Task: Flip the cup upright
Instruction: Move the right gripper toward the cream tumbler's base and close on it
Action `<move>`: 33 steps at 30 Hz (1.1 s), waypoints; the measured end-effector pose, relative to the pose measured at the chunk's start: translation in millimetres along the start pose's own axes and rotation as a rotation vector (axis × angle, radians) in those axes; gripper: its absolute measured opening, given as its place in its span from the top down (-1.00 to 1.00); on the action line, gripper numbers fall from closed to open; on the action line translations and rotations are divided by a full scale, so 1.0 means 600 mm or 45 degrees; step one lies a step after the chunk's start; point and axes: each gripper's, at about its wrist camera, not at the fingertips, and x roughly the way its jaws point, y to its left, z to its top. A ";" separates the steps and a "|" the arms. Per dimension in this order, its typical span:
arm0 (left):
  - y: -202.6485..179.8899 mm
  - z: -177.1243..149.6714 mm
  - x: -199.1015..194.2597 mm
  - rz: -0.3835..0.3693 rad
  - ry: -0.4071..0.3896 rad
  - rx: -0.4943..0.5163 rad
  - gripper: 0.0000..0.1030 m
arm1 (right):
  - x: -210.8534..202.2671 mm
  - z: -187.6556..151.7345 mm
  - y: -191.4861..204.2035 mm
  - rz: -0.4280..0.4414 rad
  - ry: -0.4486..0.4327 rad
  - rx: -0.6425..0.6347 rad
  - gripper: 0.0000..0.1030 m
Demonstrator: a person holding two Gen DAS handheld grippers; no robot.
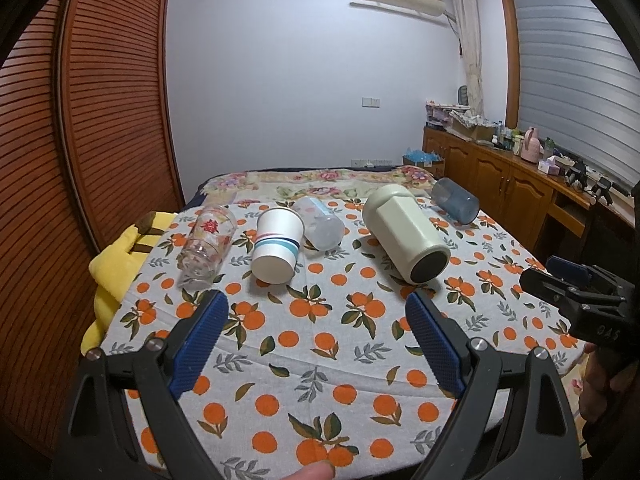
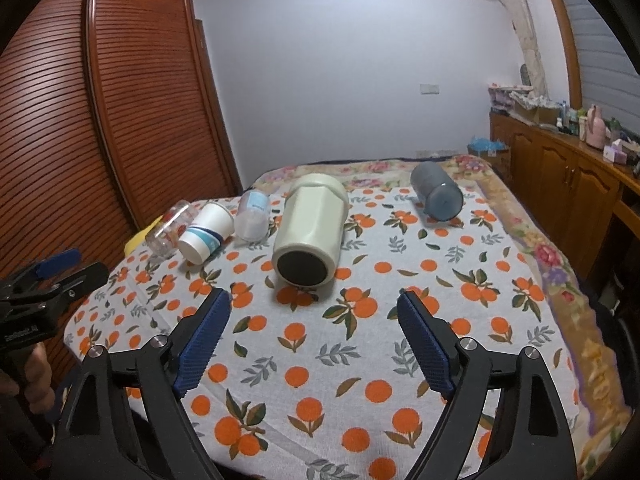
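Several cups lie on their sides on an orange-print cloth (image 1: 312, 344). From left: a clear glass with red print (image 1: 206, 246), a white paper cup with blue stripes (image 1: 277, 245), a clear plastic cup (image 1: 320, 222), a big cream mug with a dark base (image 1: 406, 234), and a grey-blue tumbler (image 1: 456, 200). In the right wrist view the cream mug (image 2: 310, 230) lies just ahead, the tumbler (image 2: 438, 192) at back right, the paper cup (image 2: 206, 232) at left. My left gripper (image 1: 316, 312) is open and empty, short of the cups. My right gripper (image 2: 314, 310) is open and empty before the cream mug.
A slatted wooden wardrobe (image 1: 100, 120) stands left of the bed. A yellow plush (image 1: 116, 256) lies at the cloth's left edge. A wooden cabinet (image 1: 504, 184) with clutter runs along the right wall. The other gripper shows at each view's side (image 1: 576, 292).
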 end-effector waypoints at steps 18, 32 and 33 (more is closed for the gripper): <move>0.011 0.011 0.098 -0.069 0.082 0.007 -0.76 | 0.100 0.074 -0.002 0.044 0.123 -0.047 -0.71; 0.025 0.037 0.161 -0.110 0.132 -0.022 -0.76 | 0.216 0.141 -0.010 0.086 0.311 -0.037 -0.71; 0.026 0.039 0.164 -0.111 0.135 -0.024 -0.76 | 0.227 0.146 -0.012 0.087 0.335 -0.027 -0.71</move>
